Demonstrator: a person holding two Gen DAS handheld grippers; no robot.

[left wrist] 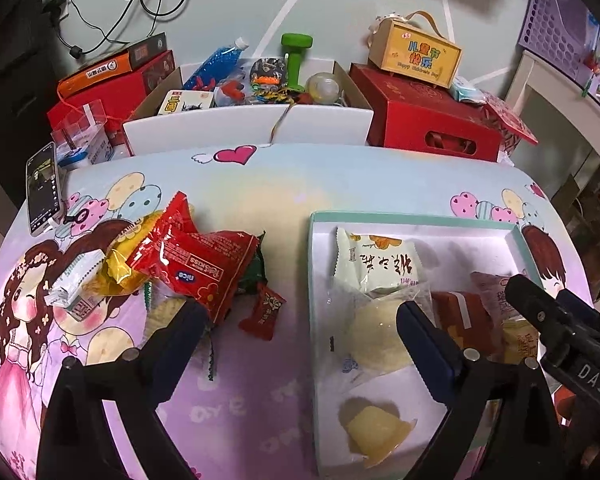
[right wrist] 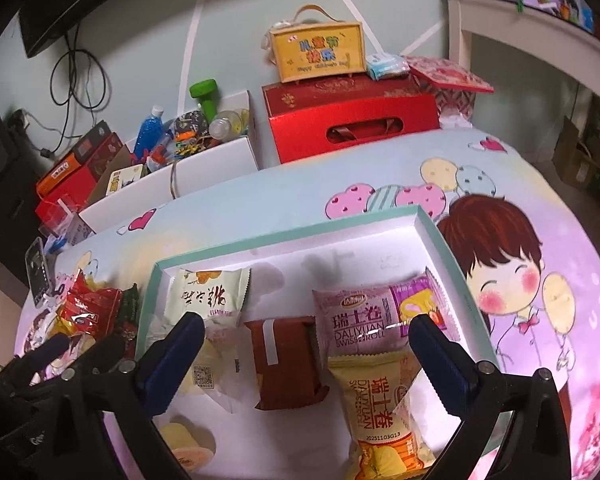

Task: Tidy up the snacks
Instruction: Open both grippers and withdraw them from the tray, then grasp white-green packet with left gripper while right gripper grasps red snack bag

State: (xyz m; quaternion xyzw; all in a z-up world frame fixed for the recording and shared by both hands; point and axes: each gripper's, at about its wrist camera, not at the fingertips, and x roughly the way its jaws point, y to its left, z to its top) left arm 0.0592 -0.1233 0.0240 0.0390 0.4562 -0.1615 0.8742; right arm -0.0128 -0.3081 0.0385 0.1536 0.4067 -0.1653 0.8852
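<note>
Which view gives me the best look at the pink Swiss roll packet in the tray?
The right wrist view: the pink Swiss roll packet lies face up, label readable, almost fully visible. In the left wrist view only its corner shows, behind the other tool.

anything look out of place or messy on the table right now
Yes. A jumbled pile of snacks lies on the cloth left of the teal-rimmed tray, with a small red candy strayed beside it. Inside the tray, the packets lie at mixed angles, the brown packet tilted between them.
</note>
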